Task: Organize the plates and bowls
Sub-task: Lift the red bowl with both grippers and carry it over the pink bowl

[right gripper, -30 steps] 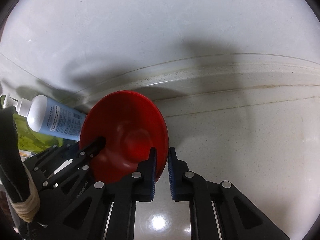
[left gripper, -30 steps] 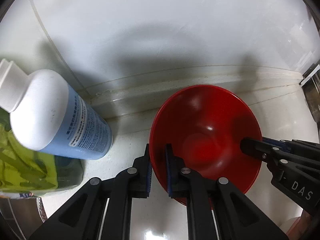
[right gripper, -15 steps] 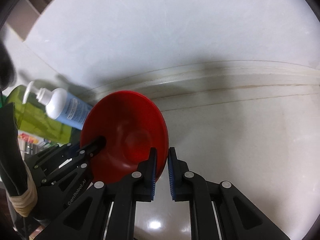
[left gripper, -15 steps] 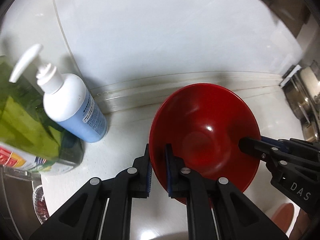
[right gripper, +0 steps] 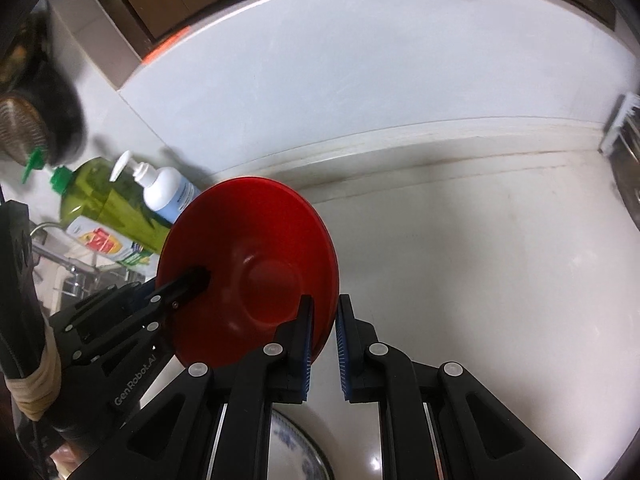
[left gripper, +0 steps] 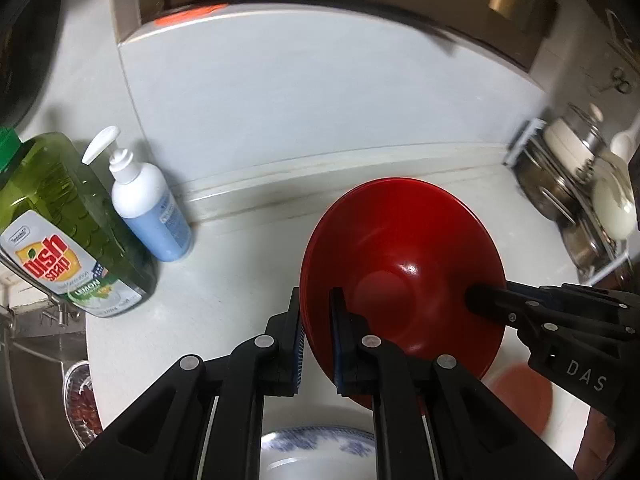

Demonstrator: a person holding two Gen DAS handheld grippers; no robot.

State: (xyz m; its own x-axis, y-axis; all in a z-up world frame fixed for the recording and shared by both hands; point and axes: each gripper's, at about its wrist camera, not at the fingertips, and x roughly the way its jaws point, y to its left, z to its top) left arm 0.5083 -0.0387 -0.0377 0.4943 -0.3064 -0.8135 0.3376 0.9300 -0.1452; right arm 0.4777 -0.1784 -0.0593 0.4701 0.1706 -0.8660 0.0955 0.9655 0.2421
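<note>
Red bowl (left gripper: 400, 264) | frame centre, above tabletop (left gripper: 224, 304) | my left tool (left gripper: 316, 336), right tool (right gripper: 323, 344) clamp opposite rims | looks rigid, glossy, slippery, light

Left wrist view: camera sits behind the left tool (left gripper: 316, 336), looking steeply down and forward along its fingers at the white worktop (left gripper: 224, 300) and the back wall. Close range. Red bowl (left gripper: 404, 264) at centre; right tool (left gripper: 500, 304) enters at 4 o'clock; soap bottles at 9 o'clock.

Right wrist view: same set-up behind the right tool (right gripper: 323, 344), also steeply downward. Bowl (right gripper: 256, 256) at 9 o'clock of centre; left tool (right gripper: 188, 284) enters from 8 o'clock.

Shared: bowl, worktop (right gripper: 480, 280), wall seam, green dish soap bottle (left gripper: 68, 220) (right gripper: 108, 204), pump bottle (left gripper: 148, 208) (right gripper: 168, 192), patterned plate (left gripper: 316, 452) (right gripper: 296, 448) at 6 o'clock.
</note>
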